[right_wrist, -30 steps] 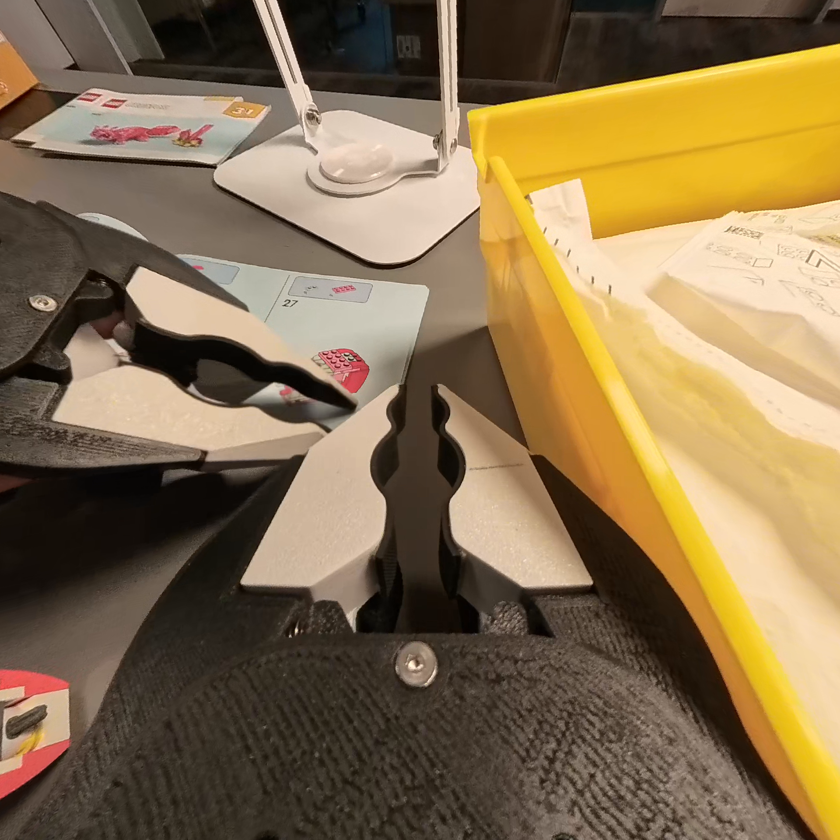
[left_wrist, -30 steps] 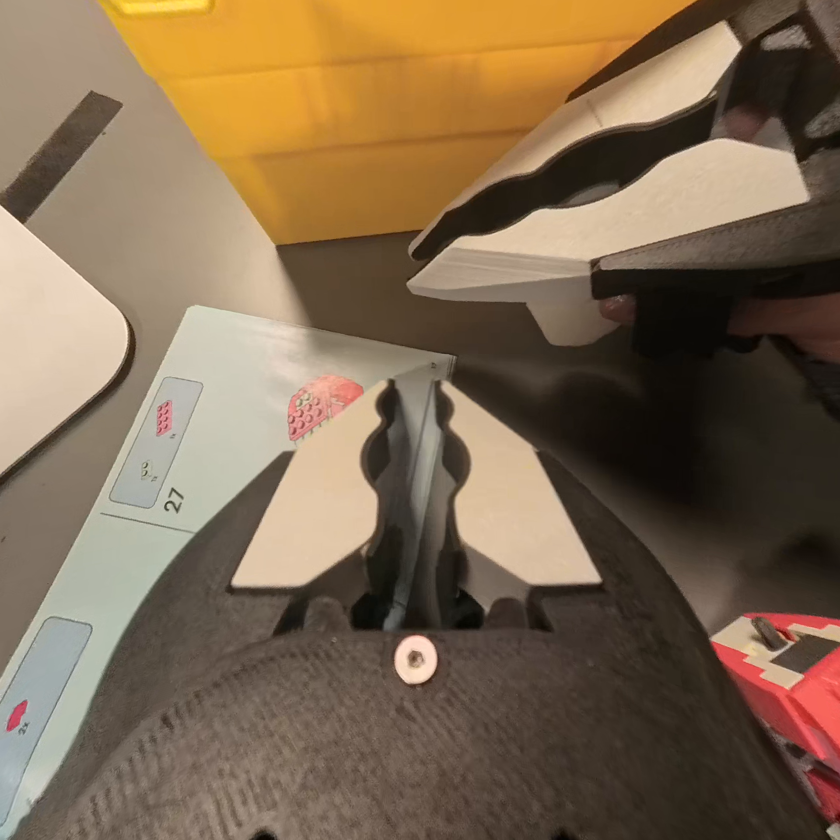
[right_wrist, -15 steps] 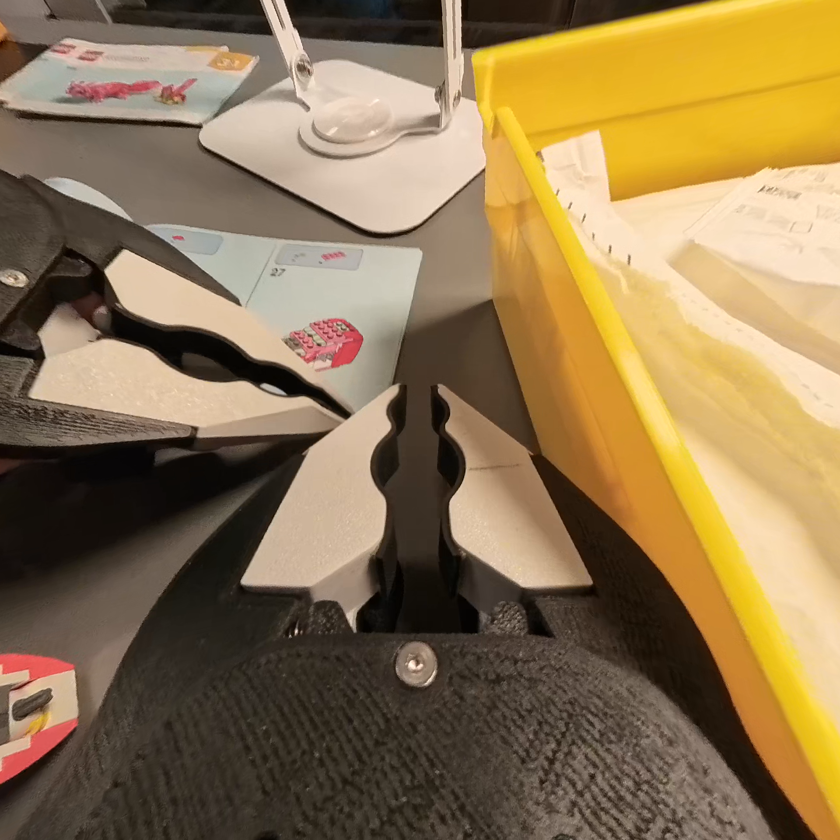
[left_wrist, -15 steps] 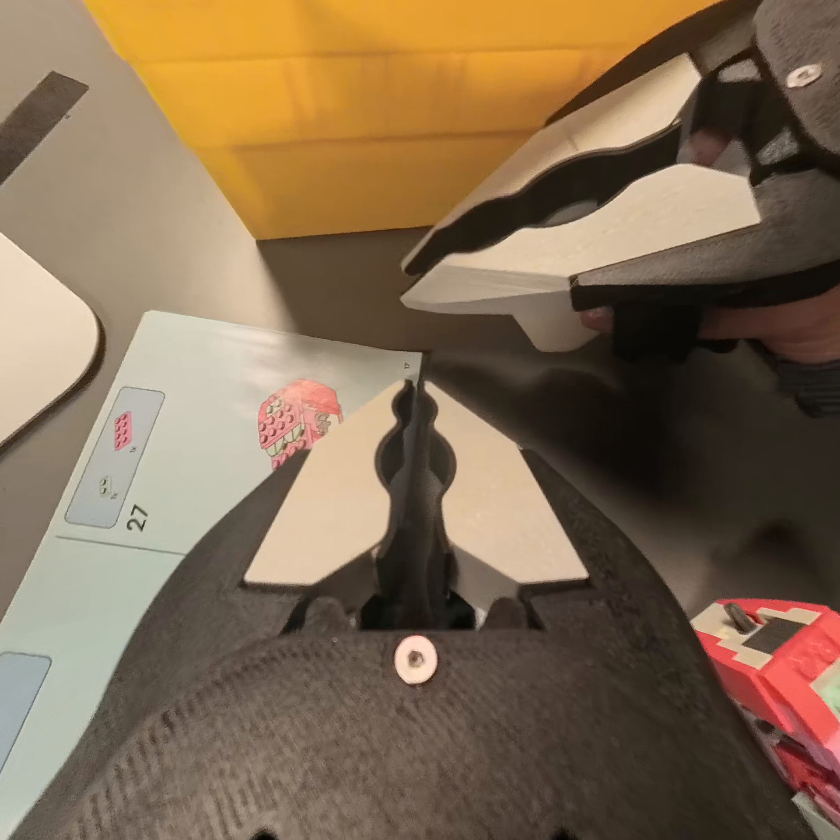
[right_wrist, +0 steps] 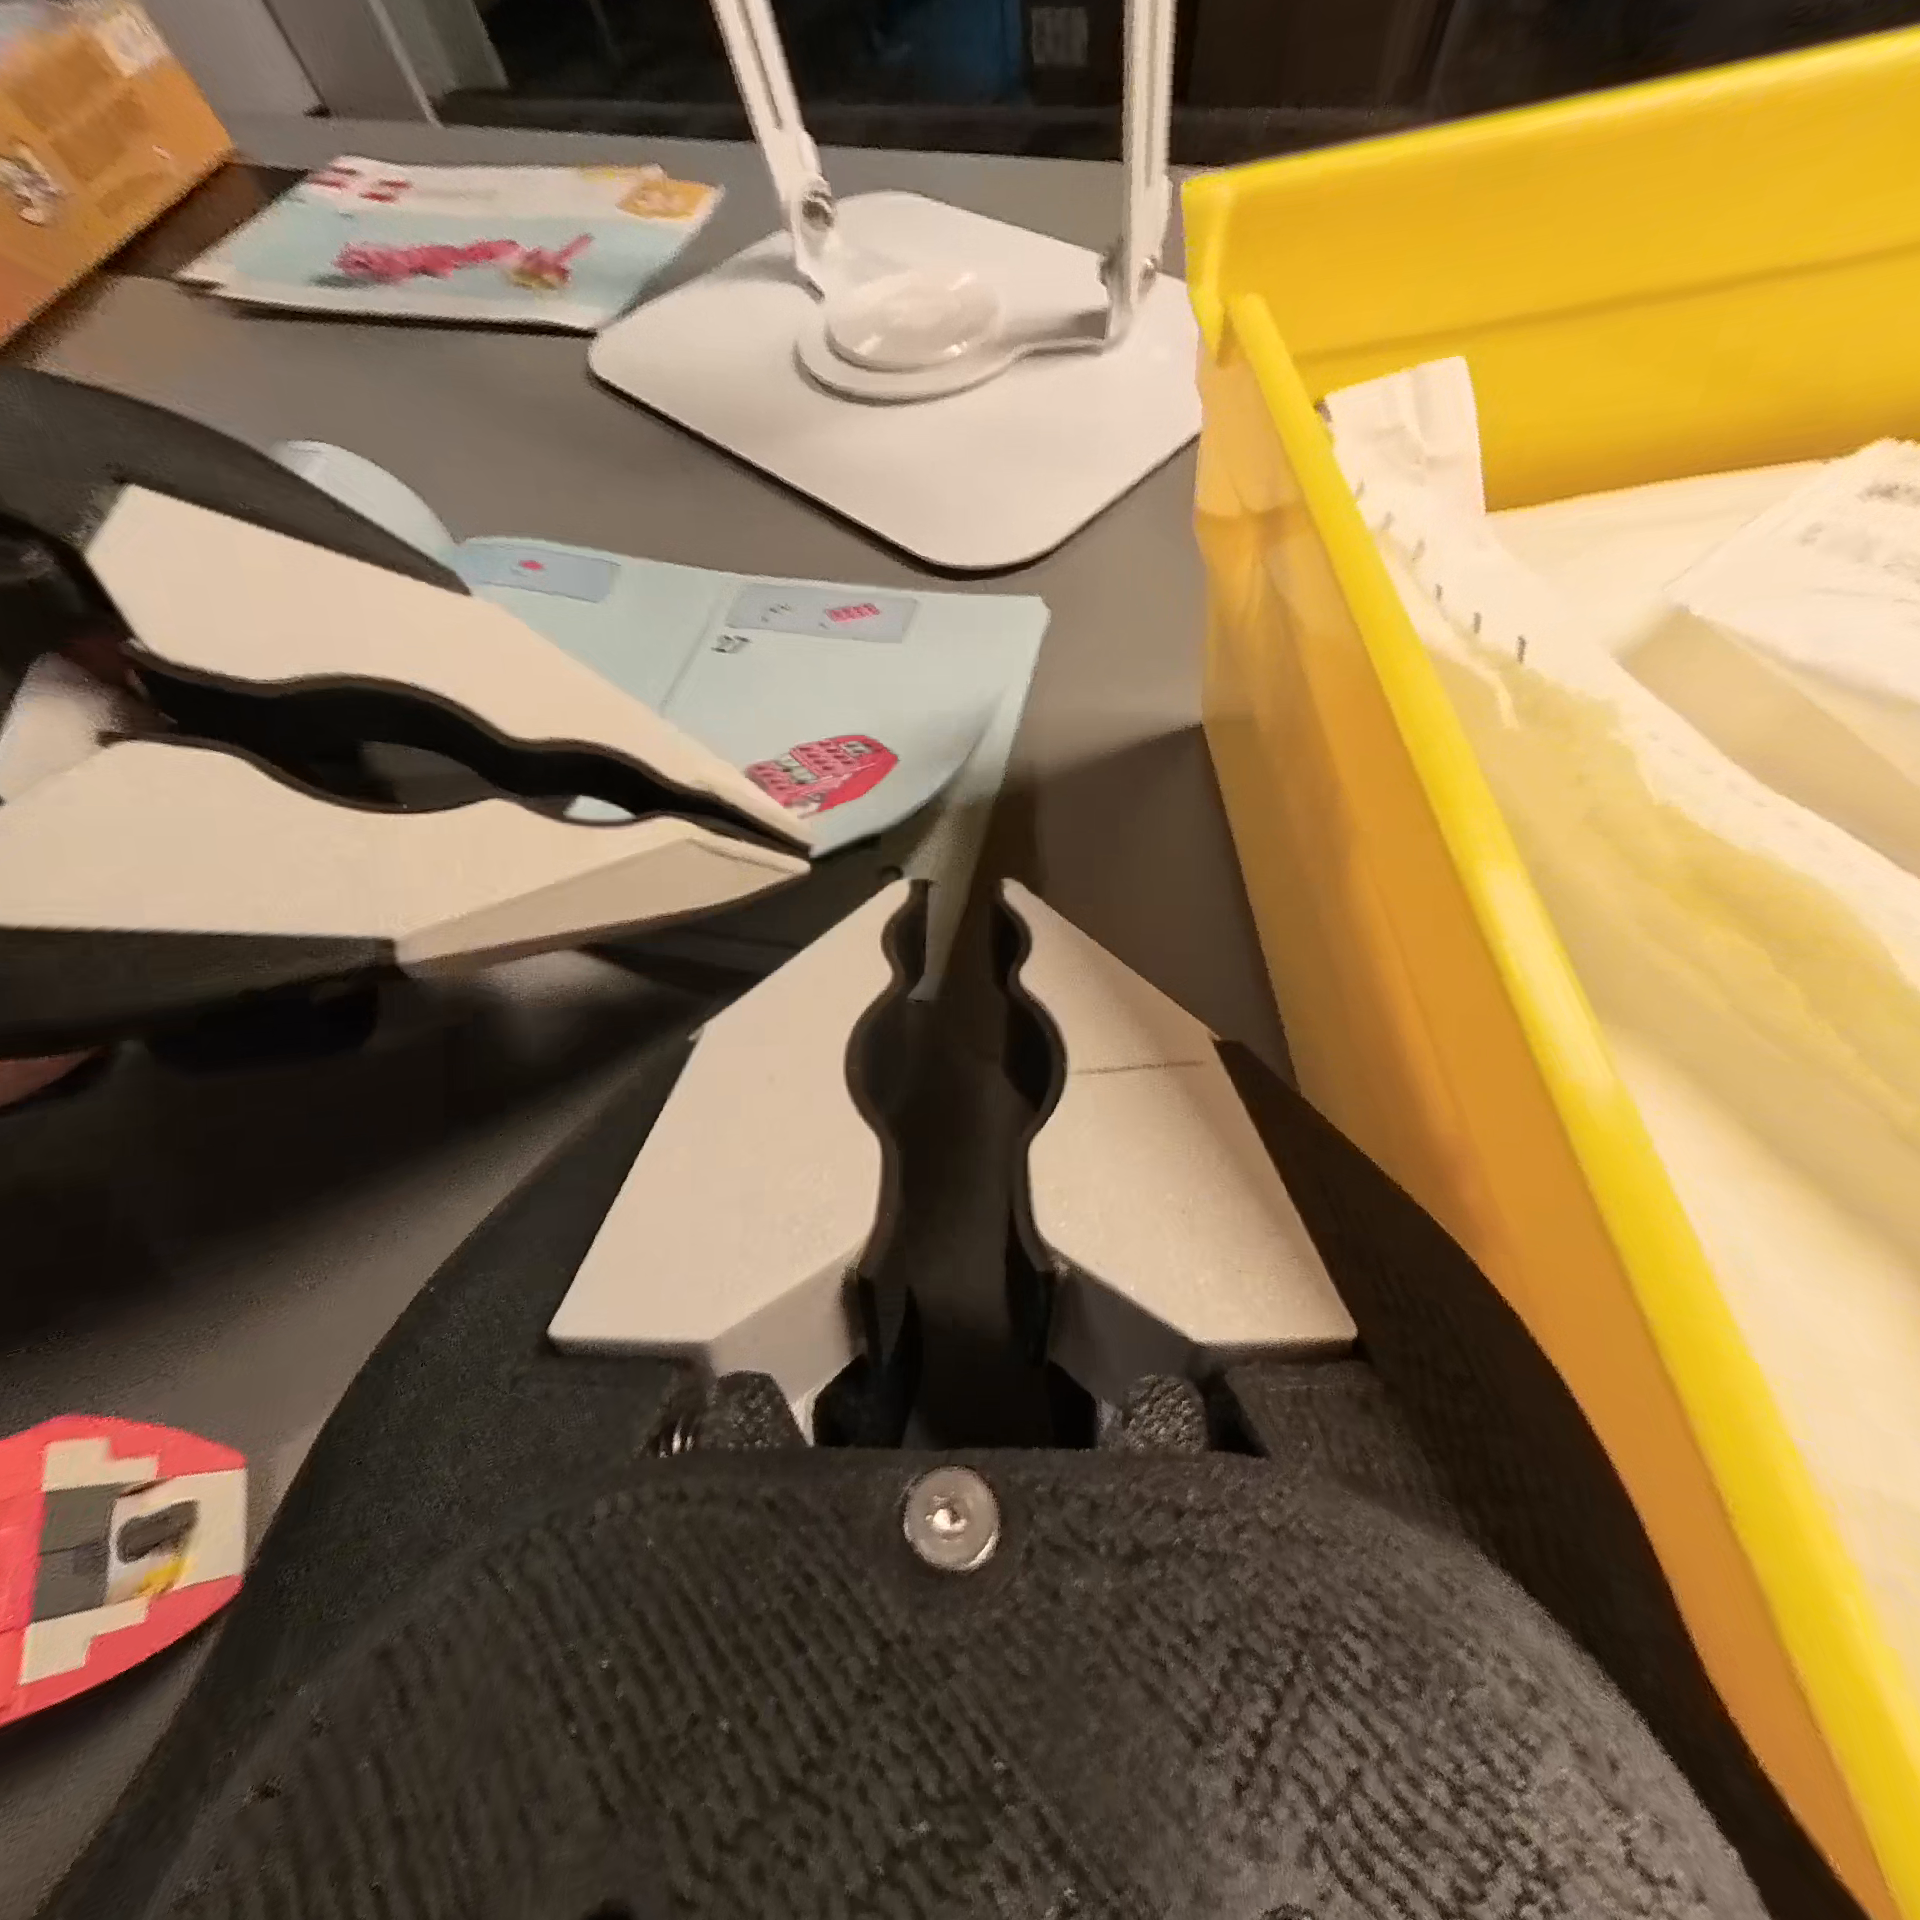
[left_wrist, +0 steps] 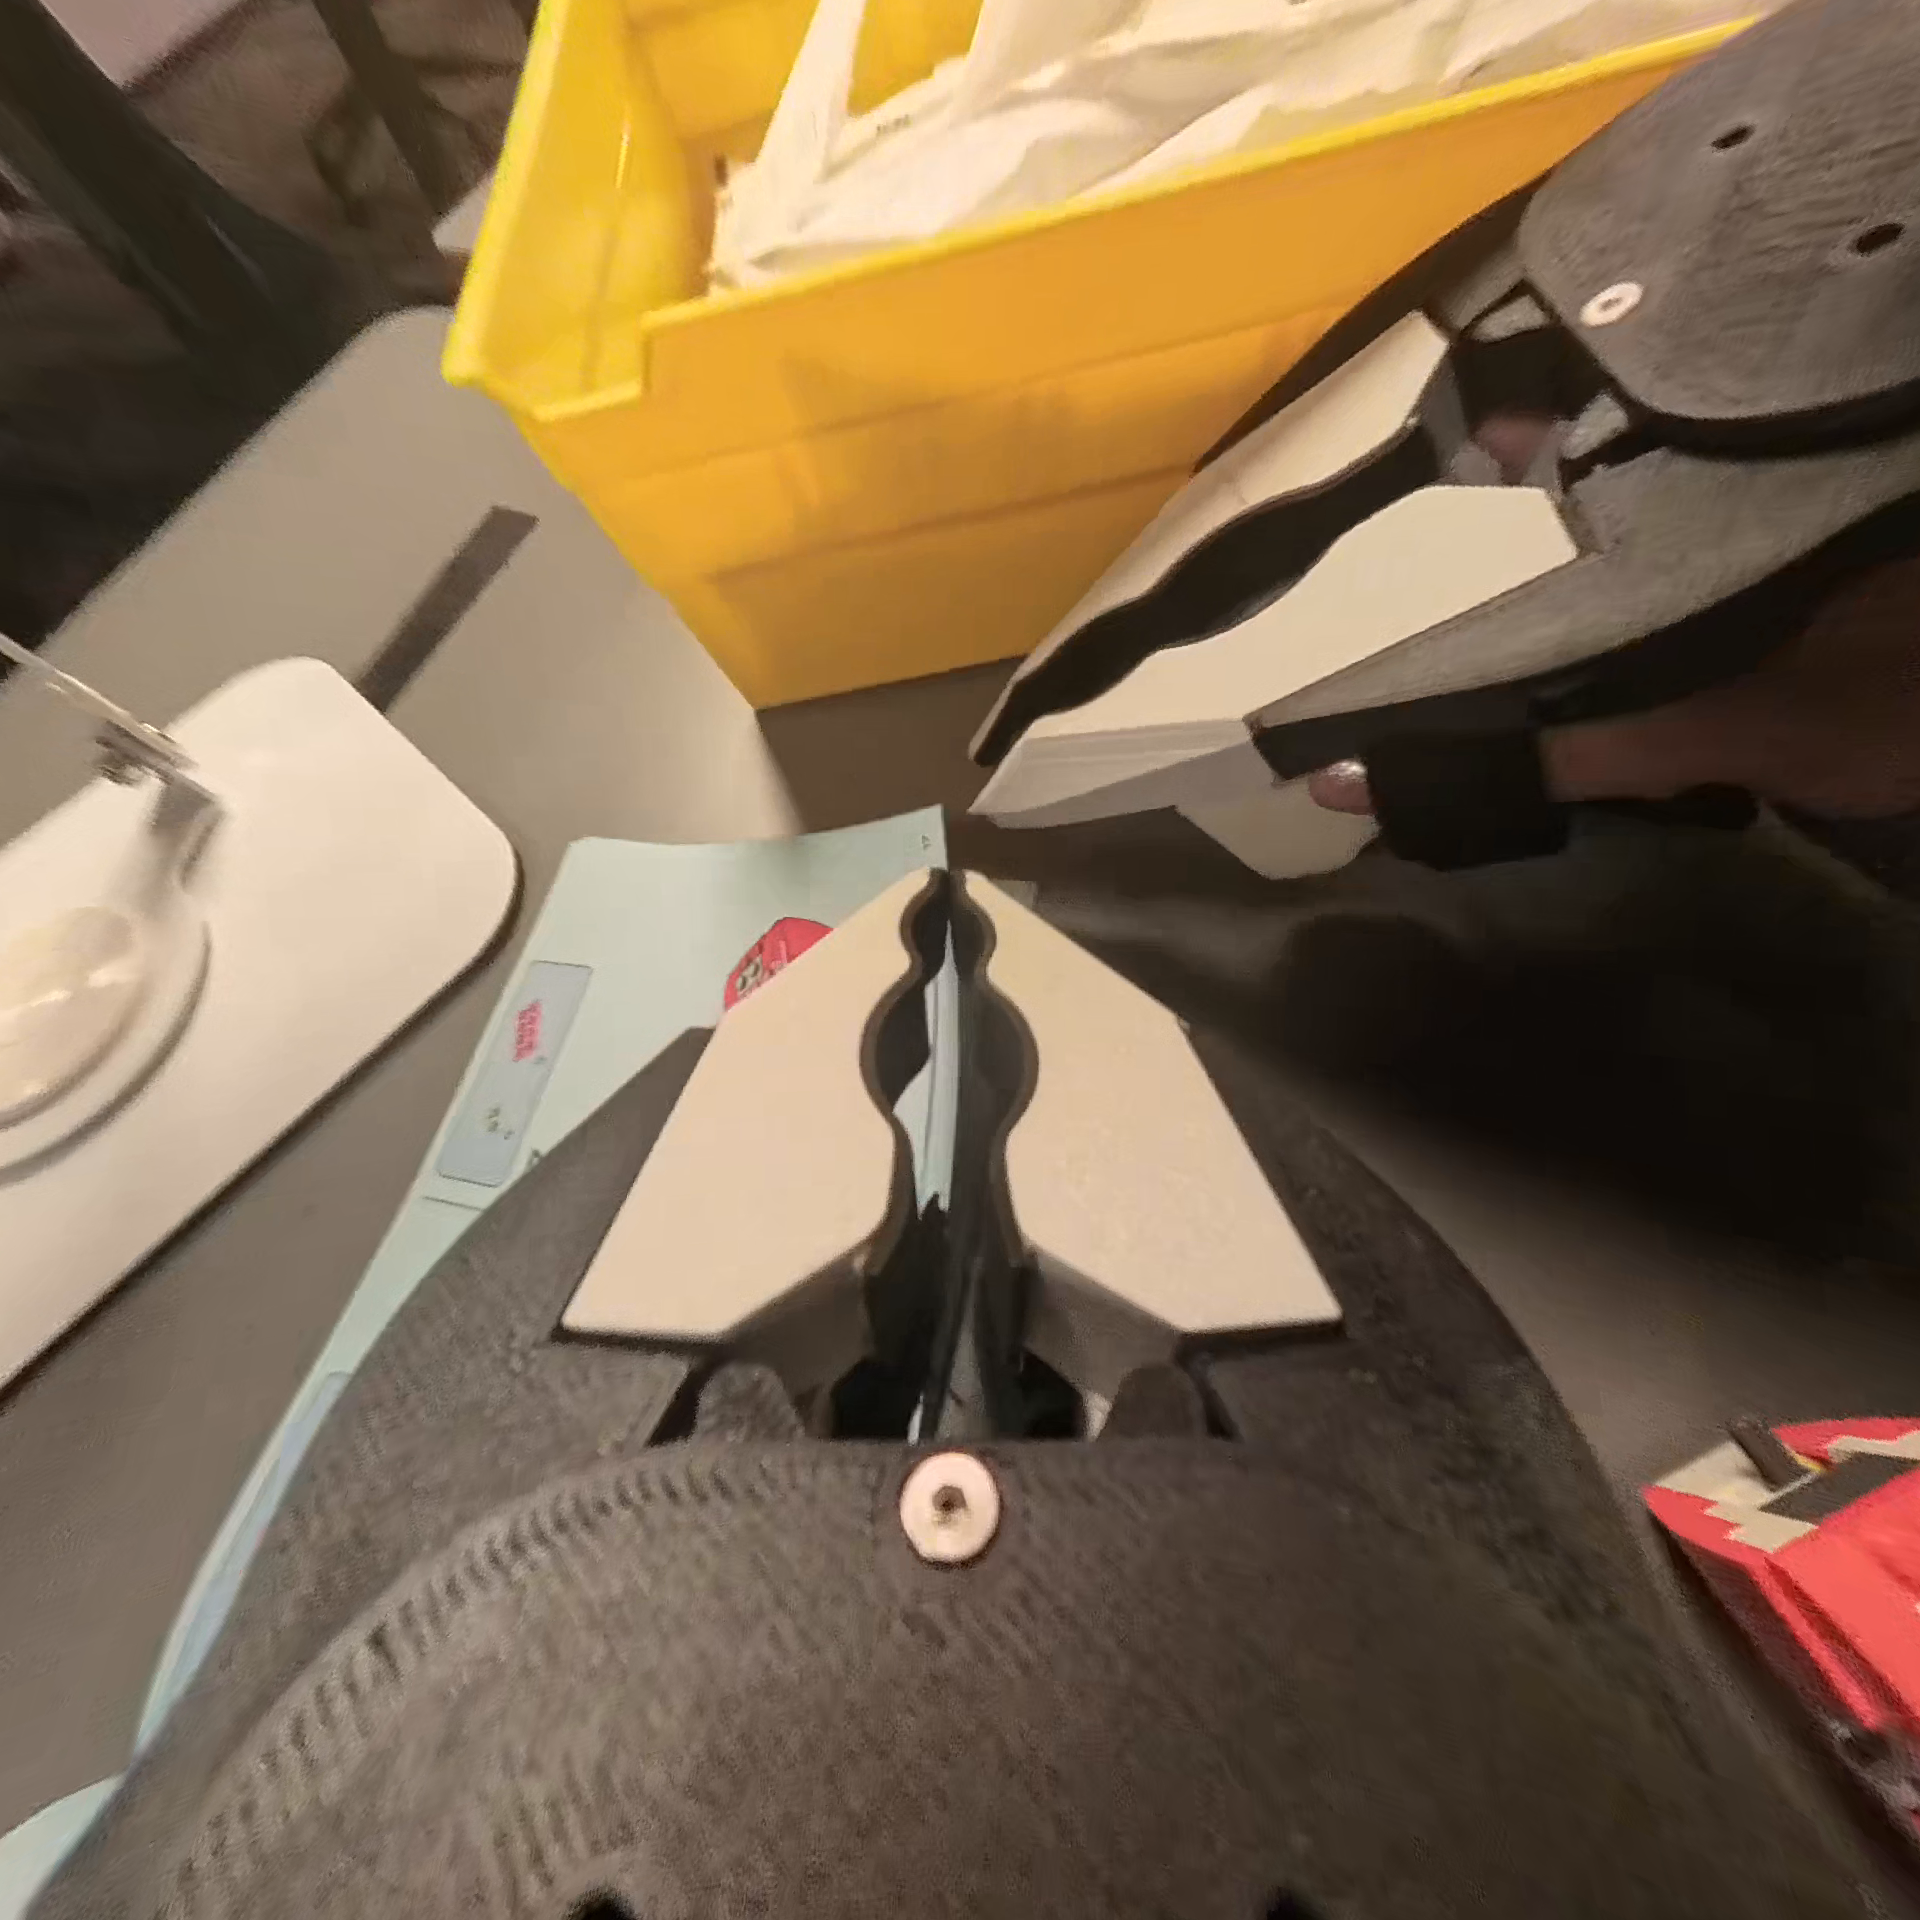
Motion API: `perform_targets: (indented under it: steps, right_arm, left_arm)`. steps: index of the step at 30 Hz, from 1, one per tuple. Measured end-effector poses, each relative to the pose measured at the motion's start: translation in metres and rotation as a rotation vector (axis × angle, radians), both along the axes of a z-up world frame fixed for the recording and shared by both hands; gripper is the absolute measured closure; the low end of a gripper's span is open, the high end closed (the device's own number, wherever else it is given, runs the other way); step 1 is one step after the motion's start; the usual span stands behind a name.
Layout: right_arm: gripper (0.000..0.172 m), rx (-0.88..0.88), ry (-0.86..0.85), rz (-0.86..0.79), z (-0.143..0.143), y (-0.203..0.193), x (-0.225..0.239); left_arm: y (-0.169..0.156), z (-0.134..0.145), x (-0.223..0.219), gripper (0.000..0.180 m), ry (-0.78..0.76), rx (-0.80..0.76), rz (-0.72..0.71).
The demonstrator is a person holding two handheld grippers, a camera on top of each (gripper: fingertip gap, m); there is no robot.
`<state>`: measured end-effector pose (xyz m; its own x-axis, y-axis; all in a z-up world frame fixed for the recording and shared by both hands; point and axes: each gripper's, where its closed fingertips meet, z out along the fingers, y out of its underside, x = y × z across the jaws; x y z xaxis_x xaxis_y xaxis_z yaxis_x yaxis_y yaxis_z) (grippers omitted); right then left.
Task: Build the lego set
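Pinching the near right corner of a pale blue printed booklet page (left_wrist: 727, 904): left gripper (left_wrist: 948, 883), fingers closed tip to tip with the thin sheet edge running back between them. Curling up clear of the dark grey table (left_wrist: 416, 540) at that corner, flat farther left, with a small red brick drawing printed just beside the pinch. Lying open with its long axis running left to right across the table, far edge towards the lamp.

Hovering just right of that same corner, tips near the left gripper's tips but not touching them: right gripper (right_wrist: 956, 888), fingers parted by a narrow gap and pressing on nothing. Showing through that gap, a pale strip of the page's curled edge; cannot tell whether the sheet reaches in between the fingers or merely lies beyond them. Meeting almost nose to nose over the corner, left gripper on the paper, right one nearest to the page's right edge.

Farther out: a tall yellow plastic bin (right_wrist: 1351, 727) on the right, filled with white paper bags (right_wrist: 1662, 779). Beyond the page, a white flat lamp base (right_wrist: 904, 416) with two slim white arms. Far left, a second closed booklet (right_wrist: 447, 239) and a brown cardboard box (right_wrist: 83, 156). Near, a red and grey brick-built model (left_wrist: 1818, 1558) resting on the table.
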<state>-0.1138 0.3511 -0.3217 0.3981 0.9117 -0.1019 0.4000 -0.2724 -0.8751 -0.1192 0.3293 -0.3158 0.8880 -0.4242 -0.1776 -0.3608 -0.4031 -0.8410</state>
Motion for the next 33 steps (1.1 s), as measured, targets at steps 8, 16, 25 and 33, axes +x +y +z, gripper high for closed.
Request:
perform_targets:
  steps: [8, 16, 25, 33]
  right_arm:
    - [0.162, -0.02, 0.076, 0.127, 0.009, -0.016, -0.012]
    - [0.15, -0.025, 0.08, 0.171, 0.009, -0.022, -0.016]
    - [0.139, 0.071, 0.021, 0.247, 0.006, -0.034, -0.023]
    - [0.142, 0.136, 0.079, 0.141, 0.018, -0.018, -0.015]
  left_arm:
    - [-0.005, 0.008, 0.001, 0.18, 0.043, 0.055, 0.004]
    - [-0.007, 0.012, -0.004, 0.18, -0.041, 0.049, 0.022]
    - [-0.007, 0.015, -0.008, 0.18, -0.198, 0.001, 0.036]
    - [-0.006, 0.019, -0.02, 0.18, -0.237, 0.013, 0.089]
